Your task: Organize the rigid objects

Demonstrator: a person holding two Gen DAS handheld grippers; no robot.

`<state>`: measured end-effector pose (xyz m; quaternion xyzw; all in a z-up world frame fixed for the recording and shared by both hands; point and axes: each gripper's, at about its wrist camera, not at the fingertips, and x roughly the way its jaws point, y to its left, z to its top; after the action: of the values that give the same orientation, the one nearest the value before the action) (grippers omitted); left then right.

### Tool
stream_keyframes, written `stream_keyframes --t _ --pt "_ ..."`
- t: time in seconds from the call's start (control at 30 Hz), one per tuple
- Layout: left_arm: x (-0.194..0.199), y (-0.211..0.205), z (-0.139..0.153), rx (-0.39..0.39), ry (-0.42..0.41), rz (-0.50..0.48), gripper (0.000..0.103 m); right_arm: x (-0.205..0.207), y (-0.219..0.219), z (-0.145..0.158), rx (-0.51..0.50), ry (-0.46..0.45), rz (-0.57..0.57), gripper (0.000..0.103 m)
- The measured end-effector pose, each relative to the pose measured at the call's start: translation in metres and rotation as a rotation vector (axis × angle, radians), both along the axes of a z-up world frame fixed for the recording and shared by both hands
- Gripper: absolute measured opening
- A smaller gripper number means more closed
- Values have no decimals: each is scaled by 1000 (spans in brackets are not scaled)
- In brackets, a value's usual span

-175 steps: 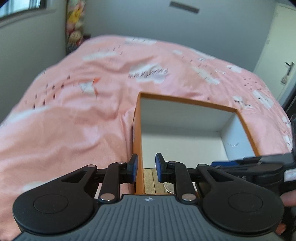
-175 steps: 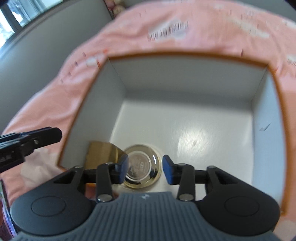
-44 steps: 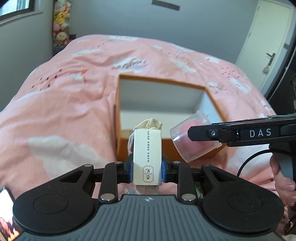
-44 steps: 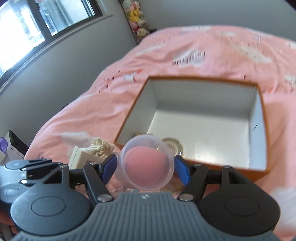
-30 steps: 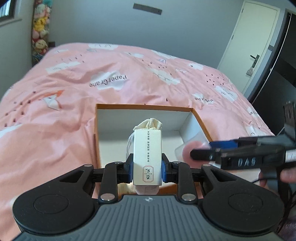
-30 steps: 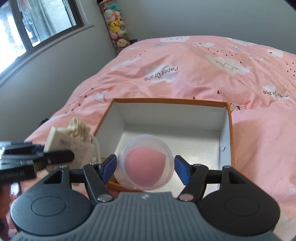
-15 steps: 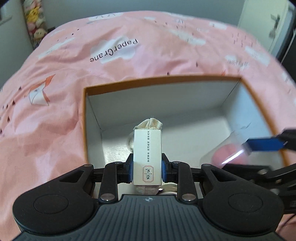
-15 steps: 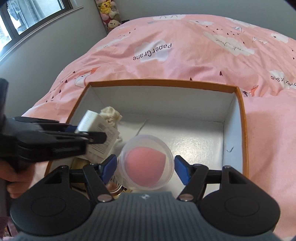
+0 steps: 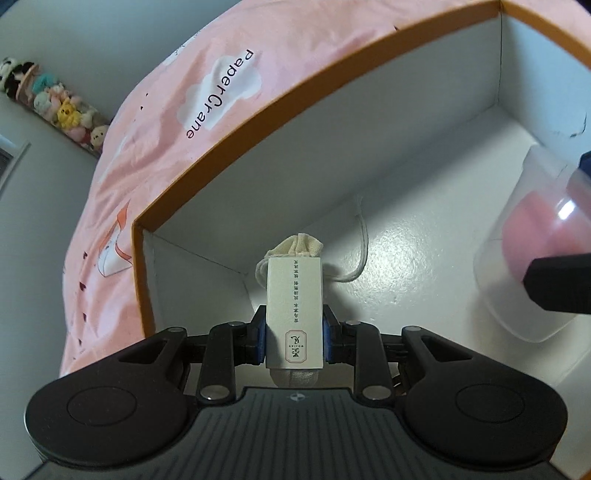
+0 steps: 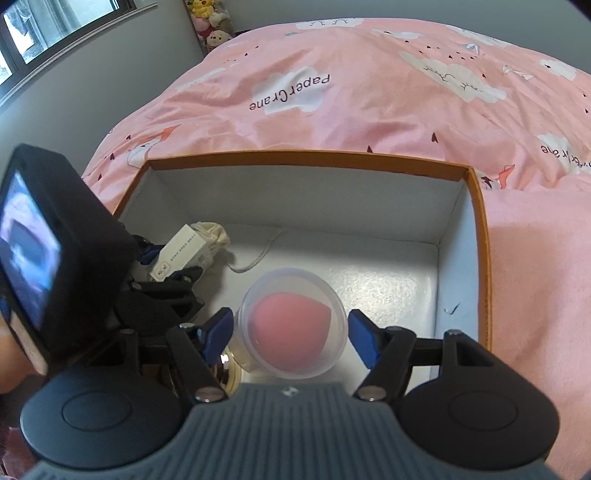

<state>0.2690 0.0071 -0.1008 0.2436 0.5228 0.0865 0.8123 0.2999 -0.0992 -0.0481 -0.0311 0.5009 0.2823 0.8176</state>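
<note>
An orange box with a white inside (image 9: 332, 70) (image 10: 480, 236) lies on the pink bed. My left gripper (image 9: 294, 339) is shut on a small white carton with a cream drawstring pouch (image 9: 294, 295) and holds it low inside the box near its left wall; the carton also shows in the right wrist view (image 10: 181, 254). My right gripper (image 10: 291, 336) is shut on a clear plastic cup with a pink sponge inside (image 10: 293, 325), held inside the box's right half; the cup also shows in the left wrist view (image 9: 535, 251).
The pink bedspread (image 10: 369, 96) surrounds the box. A gold round tin (image 10: 231, 373) lies on the box floor under my right gripper. Plush toys (image 9: 62, 107) hang on the far wall. A window (image 10: 37, 33) is at the upper left.
Both grippers have dropped from above the box to down inside it, each still holding its object. The pouch's cord now rests on the box floor.
</note>
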Motion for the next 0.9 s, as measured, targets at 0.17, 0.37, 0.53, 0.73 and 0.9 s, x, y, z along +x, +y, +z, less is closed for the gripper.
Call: stream_keyframes --t 0.17,0.37,0.53,0.73,0.9 --pt "0 -1 2 -70 14 -13 42 0 -5 -2 -12 7 -5 68" --pt "-1 16 13 -266 9 -7 56 3 -7 -5 -24 13 -21 68" --pt "-1 34 16 -392 1 14 61 3 -3 -7 -29 19 -17 68" --pt "-4 50 30 -484 -31 50 57 6 2 -9 -43 22 -18 68" --pt "-21 70 76 -517 -169 106 55 9 9 -8 -60 18 -12 68"
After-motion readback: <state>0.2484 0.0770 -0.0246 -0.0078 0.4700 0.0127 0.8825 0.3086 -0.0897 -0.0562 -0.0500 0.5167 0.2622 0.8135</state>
